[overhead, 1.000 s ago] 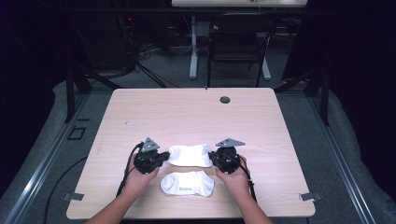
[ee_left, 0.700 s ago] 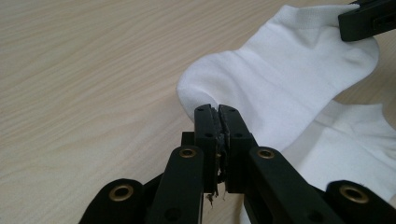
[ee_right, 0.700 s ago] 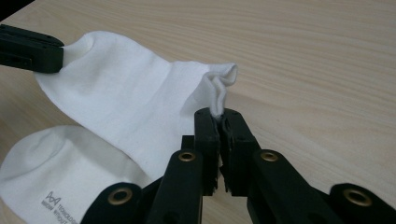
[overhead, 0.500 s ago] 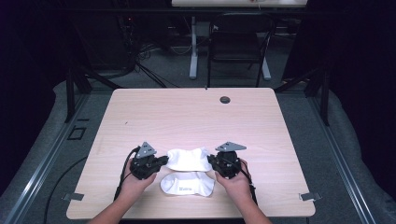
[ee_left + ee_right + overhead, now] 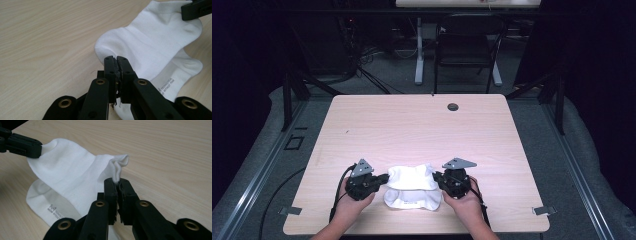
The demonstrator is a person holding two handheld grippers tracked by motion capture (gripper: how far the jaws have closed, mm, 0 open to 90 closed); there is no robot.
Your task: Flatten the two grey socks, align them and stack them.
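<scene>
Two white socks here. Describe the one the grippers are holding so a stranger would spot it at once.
On the light wooden table, look at the near edge, between the person's two hands. There the held sock stretches between the left gripper and the right gripper, each pinching one end. It sits over the other sock, which lies flat and shows small grey printed lettering.

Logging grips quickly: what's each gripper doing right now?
Left gripper: shut on one end of the upper white sock.
Right gripper: shut on its other end.
</scene>
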